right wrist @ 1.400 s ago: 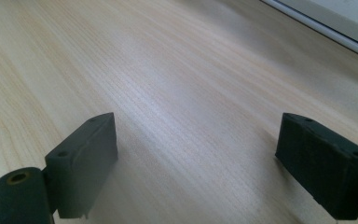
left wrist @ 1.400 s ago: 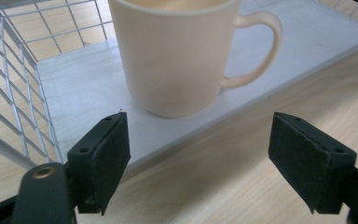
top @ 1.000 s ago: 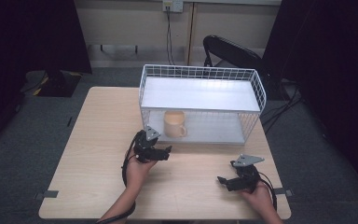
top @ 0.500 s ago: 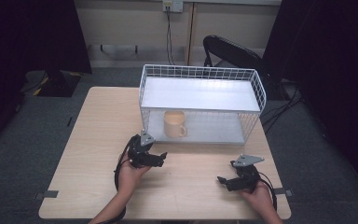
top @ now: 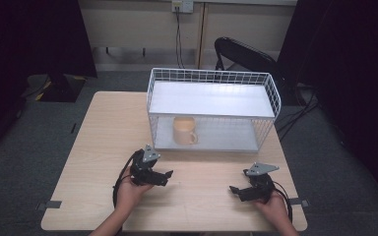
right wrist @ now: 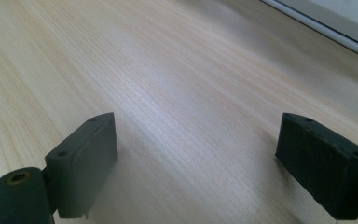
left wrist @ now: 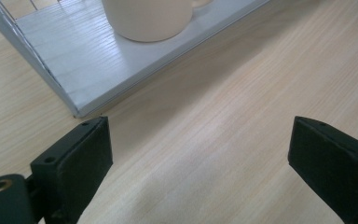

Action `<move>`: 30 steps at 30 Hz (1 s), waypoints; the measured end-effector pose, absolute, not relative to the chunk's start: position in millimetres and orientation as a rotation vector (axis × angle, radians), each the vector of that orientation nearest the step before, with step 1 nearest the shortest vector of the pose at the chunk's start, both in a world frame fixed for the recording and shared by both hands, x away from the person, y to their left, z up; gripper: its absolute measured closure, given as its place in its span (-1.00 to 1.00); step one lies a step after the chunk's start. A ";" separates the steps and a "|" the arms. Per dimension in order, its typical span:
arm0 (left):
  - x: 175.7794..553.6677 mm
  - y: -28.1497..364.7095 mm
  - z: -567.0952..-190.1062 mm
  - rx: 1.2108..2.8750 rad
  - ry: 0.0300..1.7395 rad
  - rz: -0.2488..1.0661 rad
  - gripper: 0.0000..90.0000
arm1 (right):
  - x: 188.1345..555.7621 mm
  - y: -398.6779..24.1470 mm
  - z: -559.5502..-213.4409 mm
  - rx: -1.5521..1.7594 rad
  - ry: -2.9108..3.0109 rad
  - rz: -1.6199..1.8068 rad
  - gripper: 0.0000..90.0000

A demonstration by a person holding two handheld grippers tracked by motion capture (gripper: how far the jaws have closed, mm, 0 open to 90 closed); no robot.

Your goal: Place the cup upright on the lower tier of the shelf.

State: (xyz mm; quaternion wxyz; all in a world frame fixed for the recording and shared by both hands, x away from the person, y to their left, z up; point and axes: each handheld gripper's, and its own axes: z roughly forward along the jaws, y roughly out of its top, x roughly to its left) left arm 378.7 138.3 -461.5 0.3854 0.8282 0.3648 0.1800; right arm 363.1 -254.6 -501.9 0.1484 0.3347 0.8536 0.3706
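1. At the far left of the high view I see the table's (top: 93, 147) bare wood; nothing lies on that side of it.

2. My left claw (top: 166, 175) sits low over the table in the left hand (top: 128, 192), pointing right along the front of the rack; its jaws stand wide apart with only wood between them, as the left gripper view (left wrist: 200, 154) shows plainly; it grips nothing.

3. The mug (top: 183, 131) is beyond that claw and a little to its right, standing upright on the lower shelf (top: 226, 142) of the wire rack (top: 214, 76), near the shelf's left front corner; its handle points right; claw and mug are apart, with the shelf's front edge and a strip of table between them.

4. In the left gripper view the mug's base (left wrist: 147, 18) shows at the top, above and left of the gap between the jaws, resting on the white shelf (left wrist: 74, 70); the shelf's corner lies just beyond the left jaw.

5. The rack's upper shelf (top: 211, 98) is a plain white board over the mug.

6. My right claw (top: 234, 189) rests near the table's front right in the right hand (top: 273, 209), pointing left; its jaws are spread wide over bare wood (right wrist: 196, 140), holding nothing; the mug is well apart from it, up and to the left; the shelf's edge (right wrist: 326, 28) crosses the top right corner of the right gripper view.
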 end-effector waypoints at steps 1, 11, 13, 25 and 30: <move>376.4 140.9 -460.9 2.112 0.926 0.452 -0.87 | 363.1 -254.6 -501.9 0.962 2.455 1.066 -0.74; 367.2 147.7 -464.0 2.128 0.887 0.392 -0.87 | 363.1 -254.6 -501.9 0.962 2.454 1.066 -0.74; 365.6 148.5 -464.2 2.133 0.873 0.384 -0.89 | 363.1 -254.6 -501.9 0.962 2.455 1.066 -0.74; 355.5 156.8 -469.1 2.164 0.831 0.338 -0.89 | 363.0 -254.6 -501.9 0.962 2.454 1.066 -0.74; 352.5 160.1 -473.6 2.179 0.834 0.333 -0.89 | 363.1 -254.6 -501.9 0.962 2.455 1.066 -0.74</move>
